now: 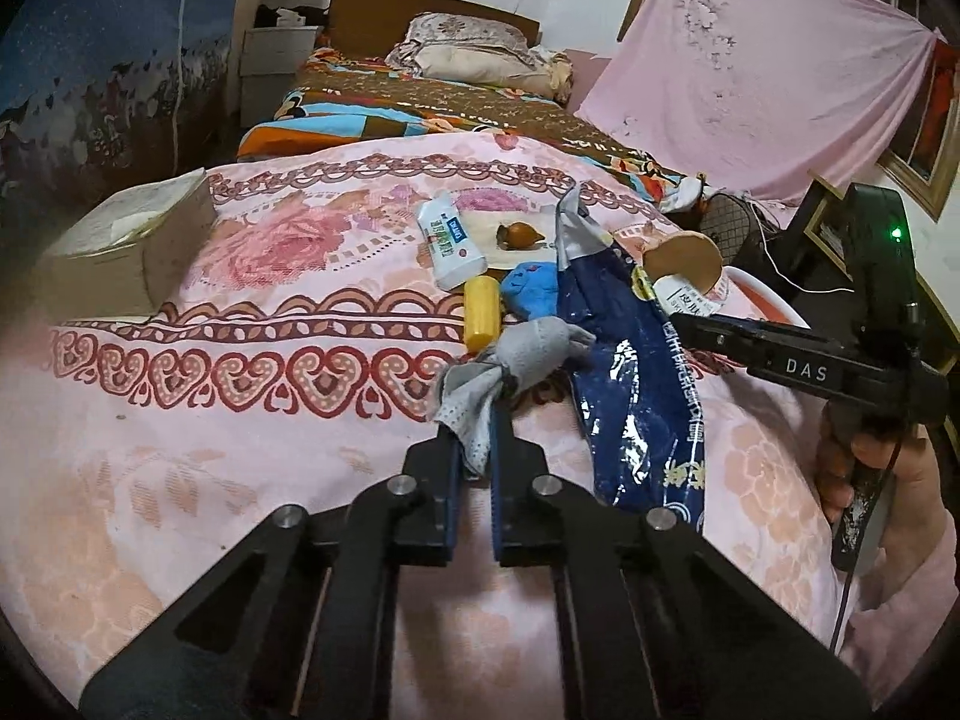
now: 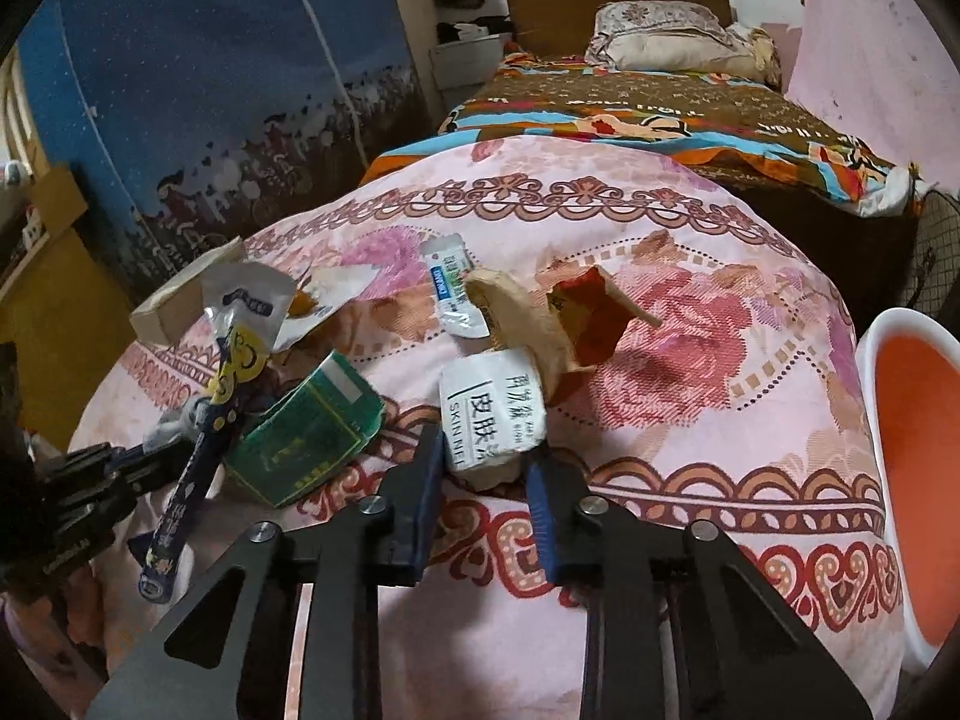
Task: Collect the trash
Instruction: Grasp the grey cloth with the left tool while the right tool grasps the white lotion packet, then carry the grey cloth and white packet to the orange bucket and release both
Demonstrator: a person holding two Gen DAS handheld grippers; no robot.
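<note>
Left gripper [image 1: 480, 420] is clamped shut on a crumpled grey rag [image 1: 516, 360], bunched at its tips on the pink floral bedspread [image 1: 270, 360]. Right gripper [image 2: 489, 450] is narrowed onto a white SKIN carton [image 2: 495, 414], pads at its sides; firm contact hard to confirm. The white bin with orange inside [image 2: 912, 450] sits at the bed's right edge, nearer the right gripper. Dark blue wrapper [image 1: 624, 372] lies between the grippers, long axis near to far.

A pink cover [image 1: 270, 312] is patterned with red roses and maroon heart borders. A grey rag [image 1: 510, 360], a yellow cylinder [image 1: 481, 313], a dark blue wrapper [image 1: 624, 360], a green carton [image 2: 306, 426] and an orange-lined white bin [image 2: 912, 420] are seen.
</note>
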